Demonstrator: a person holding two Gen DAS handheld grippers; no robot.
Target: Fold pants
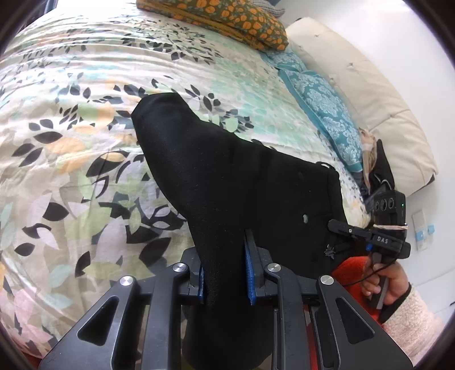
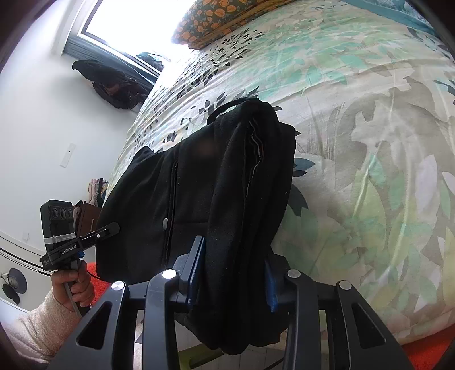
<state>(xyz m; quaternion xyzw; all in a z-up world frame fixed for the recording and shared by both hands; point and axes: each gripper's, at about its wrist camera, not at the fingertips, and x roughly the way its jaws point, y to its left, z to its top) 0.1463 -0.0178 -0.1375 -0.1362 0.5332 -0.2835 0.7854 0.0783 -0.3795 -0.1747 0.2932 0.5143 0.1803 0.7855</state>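
Leaf-print bedspread (image 1: 71, 136), pumpkin-print pillow (image 1: 227, 20), white wall (image 2: 37, 128), both tools clamped on black pants (image 1: 227, 176)

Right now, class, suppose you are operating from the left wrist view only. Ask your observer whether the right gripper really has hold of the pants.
Observer: Yes. The right gripper is shut on a thick bunch of the pants, with several layers between its jaws.
Operator: Is anything showing on that bunch?
Observer: A pale seam line runs down the front of it.
Operator: What lies past the far side of the bed?
Observer: A bright window, with a dark coat hanging on the wall below it.
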